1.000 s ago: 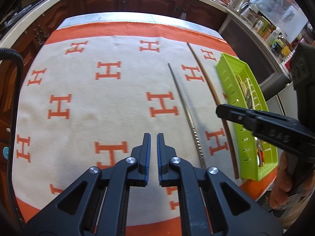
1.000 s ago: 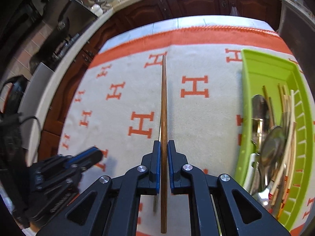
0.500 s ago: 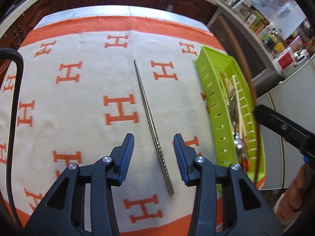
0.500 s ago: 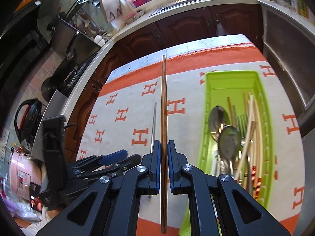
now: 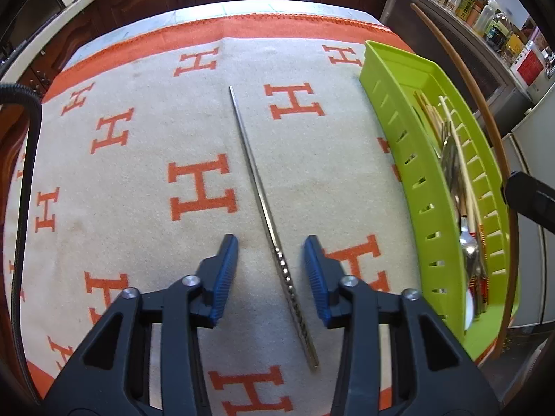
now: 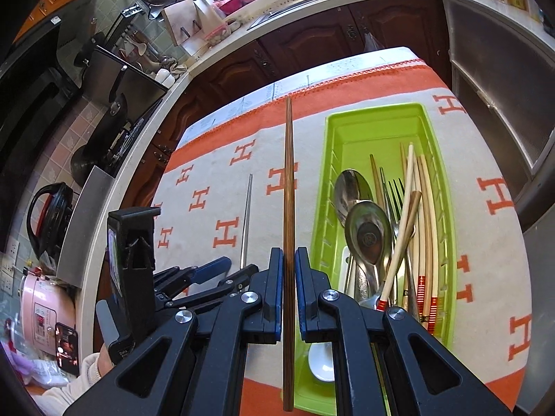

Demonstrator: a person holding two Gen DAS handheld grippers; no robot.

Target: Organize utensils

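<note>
A metal chopstick point(image 5: 263, 208) lies on the cloth, its ridged end between the fingers of my left gripper point(image 5: 270, 246). Those jaws are closing, and the blue pads stand clear of it on both sides. My right gripper point(image 6: 288, 253) is shut on a long brown wooden chopstick point(image 6: 288, 173) and holds it in the air beside the green tray's point(image 6: 324, 180) left wall. In the left wrist view the wooden chopstick point(image 5: 485, 111) arcs over the tray's point(image 5: 392, 114) far side. The tray holds spoons point(image 6: 367, 232), a fork and several chopsticks point(image 6: 423, 208).
A cream cloth with orange H marks point(image 5: 203, 187) covers the table. Dark cabinets and a kitchen counter point(image 6: 312, 7) ring it. A black kettle point(image 6: 48, 215) and a pink cooker point(image 6: 41, 308) stand at the left. A person's sleeve point(image 6: 86, 378) shows at the bottom left.
My left gripper moved right over the metal chopstick and opened around it. My right gripper lifted the wooden chopstick off the cloth and carried it toward the green tray.
</note>
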